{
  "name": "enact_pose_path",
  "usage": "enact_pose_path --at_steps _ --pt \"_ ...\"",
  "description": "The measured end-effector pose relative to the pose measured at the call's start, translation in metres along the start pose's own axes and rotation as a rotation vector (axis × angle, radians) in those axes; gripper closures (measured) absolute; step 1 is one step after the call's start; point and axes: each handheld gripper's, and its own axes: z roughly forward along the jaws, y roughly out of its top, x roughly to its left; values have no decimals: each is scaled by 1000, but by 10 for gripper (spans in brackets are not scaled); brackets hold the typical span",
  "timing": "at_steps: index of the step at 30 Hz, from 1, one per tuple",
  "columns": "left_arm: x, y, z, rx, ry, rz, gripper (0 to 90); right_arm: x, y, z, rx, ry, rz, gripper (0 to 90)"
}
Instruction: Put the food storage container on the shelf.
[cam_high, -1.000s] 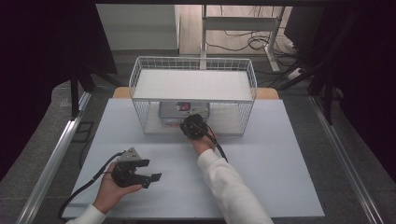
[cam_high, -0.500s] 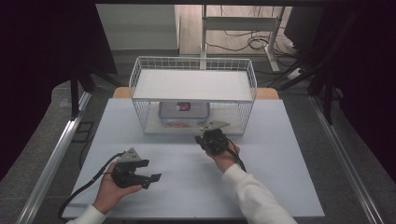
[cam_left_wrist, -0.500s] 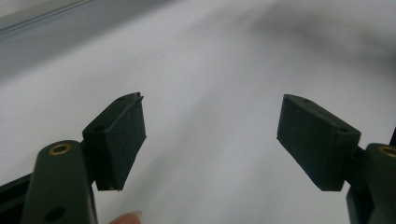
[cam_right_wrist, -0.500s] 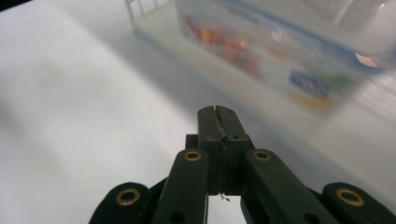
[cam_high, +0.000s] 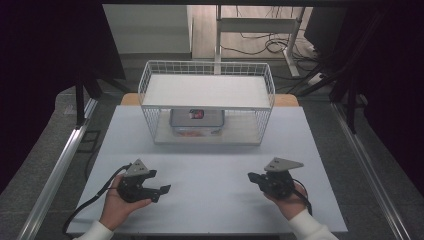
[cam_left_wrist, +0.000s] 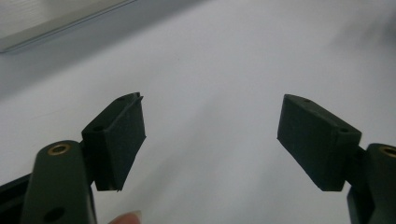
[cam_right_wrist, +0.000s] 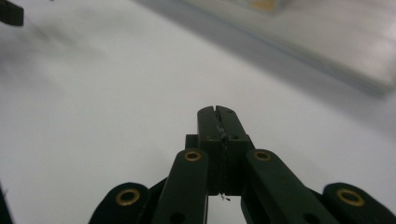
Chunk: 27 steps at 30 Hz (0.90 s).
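- Left gripper (cam_high: 165, 189) rests low over the white worktop (cam_high: 210, 170) at the near left, held in a hand (cam_high: 117, 207). In the left gripper view the jaws stand wide apart with nothing between them, only bare worktop beyond.
- Right gripper (cam_high: 251, 176) sits at the near right, also in a hand (cam_high: 290, 200). In the right gripper view the jaws are pressed together, pad to pad, holding nothing.
- Nearest thing of interest: a flat clear box (cam_high: 196, 120) with a red-and-dark label on top, lying on the lower shelf of the white wire rack (cam_high: 207, 75) at the far middle of the worktop. Both grippers are well apart from it.
- The upper shelf of the rack covers the box from above; the front of the rack looks open, so access is likely from the front, low and level.
- Handling judgement: the box looks like thin rigid plastic with a lid, probably light, smooth and somewhat slippery. Contents show orange at the front edge; what they are I cannot tell.
- Best hold, by my reading: pinch the near rim or front lip of the lid, or span a short side if the jaws open wide enough. Squeeze gently, since a thin wall may flex or crack.
- Risk: dragging it could snag on the shelf wires, and lifting could knock the shelf overhead.
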Motion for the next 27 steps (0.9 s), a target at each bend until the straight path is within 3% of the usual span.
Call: enact_pose_path --at_steps 5,12,14,15,16,17,19,27 --pt "-4 -5 -5 -15 5 -9 228 -4 -22 -22 6 -29 44 880" --pt "-3 -10 -13 -49 16 -35 231 -8 -25 -31 -14 -56 49 829" --pt "-2 -10 -13 -52 19 -37 231 -8 -25 -29 -16 -57 51 735" --pt "-1 -10 -12 -51 20 -34 231 -8 -25 -28 -28 -63 50 608" --pt "0 -10 -12 -47 20 -34 230 -7 -25 -25 -57 -103 48 397" --pt "0 -10 -11 -46 19 -36 230 -7 -25 -25 -57 -103 48 397" --pt "1 -11 -10 -41 21 -33 229 -7 -25 -23 -57 -97 44 313" --pt "1 -11 -10 -48 23 -38 226 -8 -27 -20 -37 -111 31 202"
